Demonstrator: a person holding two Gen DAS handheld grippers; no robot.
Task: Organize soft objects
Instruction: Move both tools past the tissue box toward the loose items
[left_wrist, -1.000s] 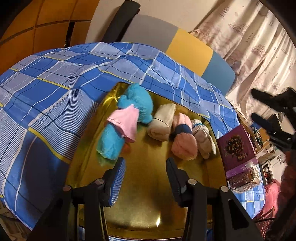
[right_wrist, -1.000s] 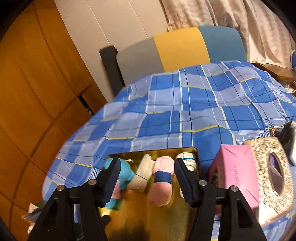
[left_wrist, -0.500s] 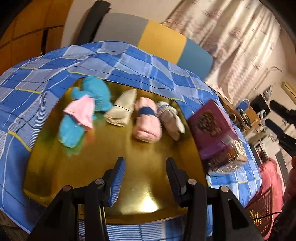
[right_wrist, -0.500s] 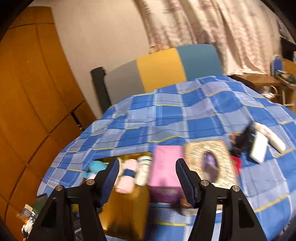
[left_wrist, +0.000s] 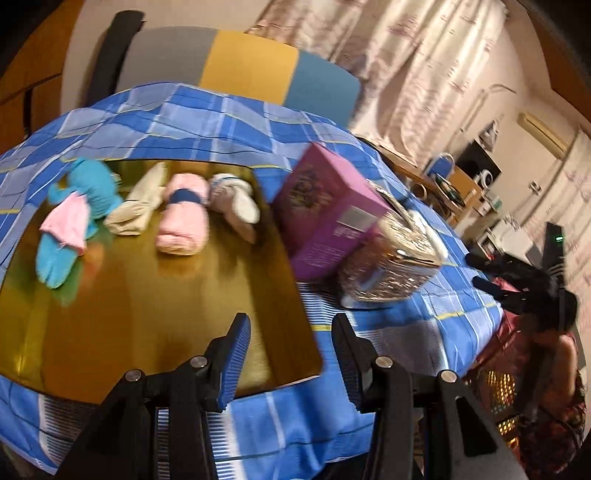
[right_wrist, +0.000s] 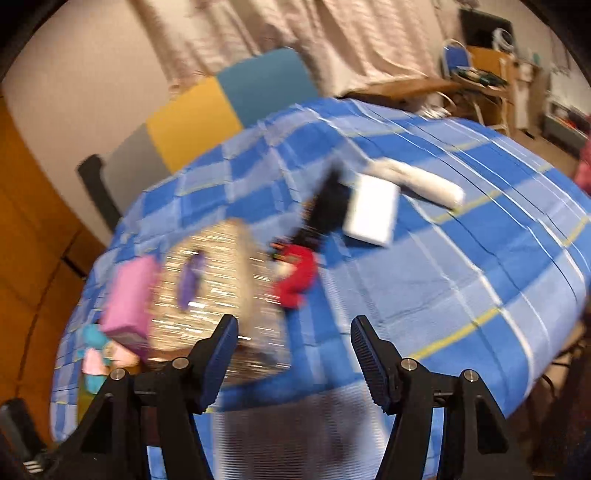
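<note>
A gold tray (left_wrist: 147, 302) lies on the blue checked cloth. On it lie a turquoise soft toy (left_wrist: 92, 188) with a pink cloth (left_wrist: 68, 221), a cream sock roll (left_wrist: 138, 208), a pink sock roll (left_wrist: 183, 218) and a white sock roll (left_wrist: 234, 201). My left gripper (left_wrist: 290, 360) is open and empty above the tray's near right corner. My right gripper (right_wrist: 291, 356) is open and empty above the cloth's front edge. Beyond it lie a red soft item (right_wrist: 297, 277), a black item (right_wrist: 327, 206), a white roll (right_wrist: 424, 182) and a white block (right_wrist: 371, 210), all blurred.
A purple box (left_wrist: 328, 218) and a glittery tissue box (left_wrist: 391, 262) stand right of the tray; both also show in the right wrist view, the purple box (right_wrist: 129, 299) and the tissue box (right_wrist: 207, 280). A colour-block chair (left_wrist: 240, 62) stands behind the table. Curtains and cluttered furniture fill the right.
Both views have swung to the right. The tray and its sock rolls slid to the left of frame, and the red, black and white items came into the right wrist view. Both grippers stayed open.
</note>
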